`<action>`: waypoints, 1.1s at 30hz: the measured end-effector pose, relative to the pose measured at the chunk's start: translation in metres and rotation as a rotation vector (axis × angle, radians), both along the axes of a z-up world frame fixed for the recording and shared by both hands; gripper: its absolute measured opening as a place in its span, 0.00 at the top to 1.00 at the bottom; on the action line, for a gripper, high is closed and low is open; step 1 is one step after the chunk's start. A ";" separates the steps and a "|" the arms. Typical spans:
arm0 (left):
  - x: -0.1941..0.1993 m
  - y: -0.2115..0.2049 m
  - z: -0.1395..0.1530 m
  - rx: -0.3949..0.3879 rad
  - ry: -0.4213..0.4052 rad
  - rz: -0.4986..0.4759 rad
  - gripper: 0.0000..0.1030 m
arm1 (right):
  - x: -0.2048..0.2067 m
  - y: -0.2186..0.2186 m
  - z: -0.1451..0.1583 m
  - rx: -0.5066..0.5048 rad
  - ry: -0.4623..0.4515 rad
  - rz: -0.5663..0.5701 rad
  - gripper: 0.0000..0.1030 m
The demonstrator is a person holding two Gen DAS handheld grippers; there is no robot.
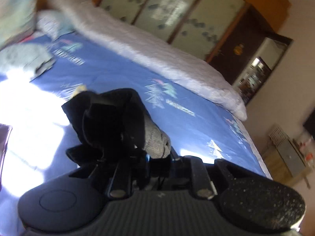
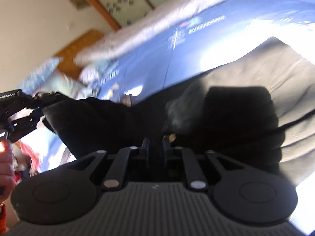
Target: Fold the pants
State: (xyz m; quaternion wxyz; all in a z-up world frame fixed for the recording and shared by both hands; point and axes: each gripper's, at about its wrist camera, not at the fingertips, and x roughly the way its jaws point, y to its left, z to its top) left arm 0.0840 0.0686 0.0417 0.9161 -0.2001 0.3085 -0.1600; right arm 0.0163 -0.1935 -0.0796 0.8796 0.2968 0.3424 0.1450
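Note:
The pants are dark outside with a grey fleece lining. In the left wrist view my left gripper is shut on a bunched end of the pants, held above the blue bed sheet. In the right wrist view my right gripper is shut on another part of the pants, which stretch left to the left gripper. The grey lining spreads to the right. Both pairs of fingertips are buried in cloth.
A rolled white quilt lies along the far side of the bed. Pillows and crumpled cloth lie at the head end. A wardrobe with patterned sliding doors stands behind. A small cabinet stands off the bed's corner.

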 end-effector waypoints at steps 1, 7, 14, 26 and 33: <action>0.003 -0.025 0.008 0.022 -0.031 -0.062 0.84 | -0.006 -0.014 0.004 -0.001 -0.014 -0.047 0.84; 0.001 -0.182 0.001 0.157 -0.061 -0.453 0.71 | -0.027 -0.105 0.011 0.007 -0.007 -0.358 0.84; -0.046 -0.215 -0.047 0.294 -0.017 -0.603 0.59 | -0.039 -0.140 0.001 0.051 0.016 -0.493 0.83; -0.032 -0.085 -0.071 0.176 0.172 -0.319 0.52 | 0.010 -0.099 -0.007 -0.166 0.002 -0.264 0.44; -0.038 -0.112 -0.097 0.227 0.196 -0.394 0.90 | 0.026 -0.098 -0.004 -0.241 0.059 -0.182 0.93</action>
